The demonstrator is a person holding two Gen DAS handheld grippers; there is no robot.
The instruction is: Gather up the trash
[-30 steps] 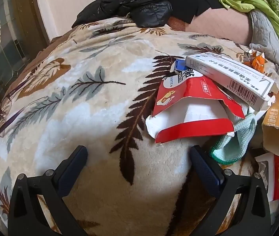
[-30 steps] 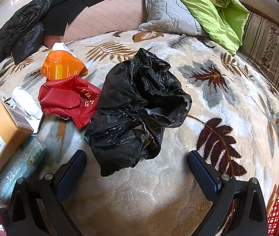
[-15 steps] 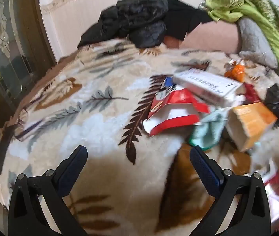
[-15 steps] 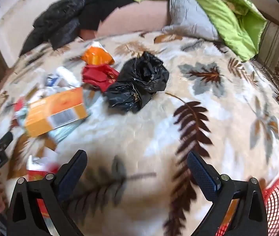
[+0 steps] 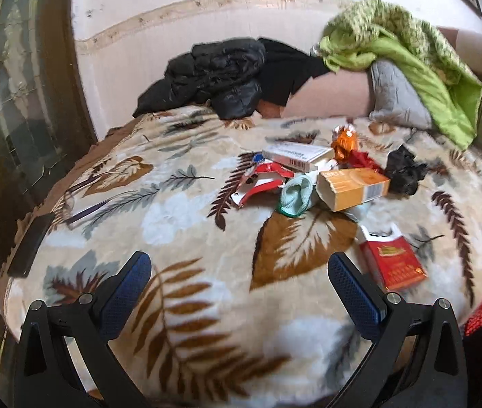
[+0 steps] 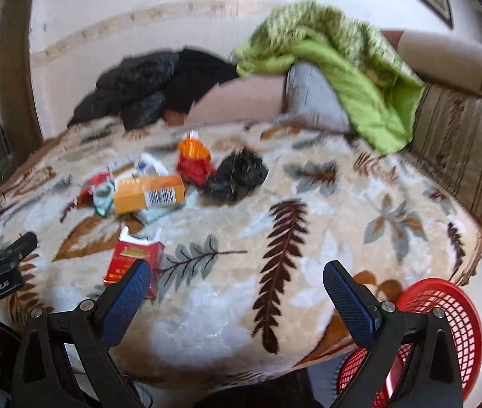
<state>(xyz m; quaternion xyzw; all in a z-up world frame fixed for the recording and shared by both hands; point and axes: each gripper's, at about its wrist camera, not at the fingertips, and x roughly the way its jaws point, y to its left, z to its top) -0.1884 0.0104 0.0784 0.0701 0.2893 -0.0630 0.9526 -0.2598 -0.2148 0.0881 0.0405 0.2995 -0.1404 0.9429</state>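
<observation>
I judge I'm at the very start of collecting: nothing is picked up, and the trash lies heaped on the leaf-print blanket (image 6: 309, 272), the red cigarette pack (image 6: 132, 261) nearest me, with the orange carton (image 6: 149, 195) and black plastic bag (image 6: 237, 176) beyond it. My left gripper (image 5: 239, 284) and right gripper (image 6: 236, 287) both gape wide, holding and touching nothing. Next I need to reach for that pack and carry it to the red mesh basket (image 6: 451, 323) off the blanket's near right edge.
</observation>
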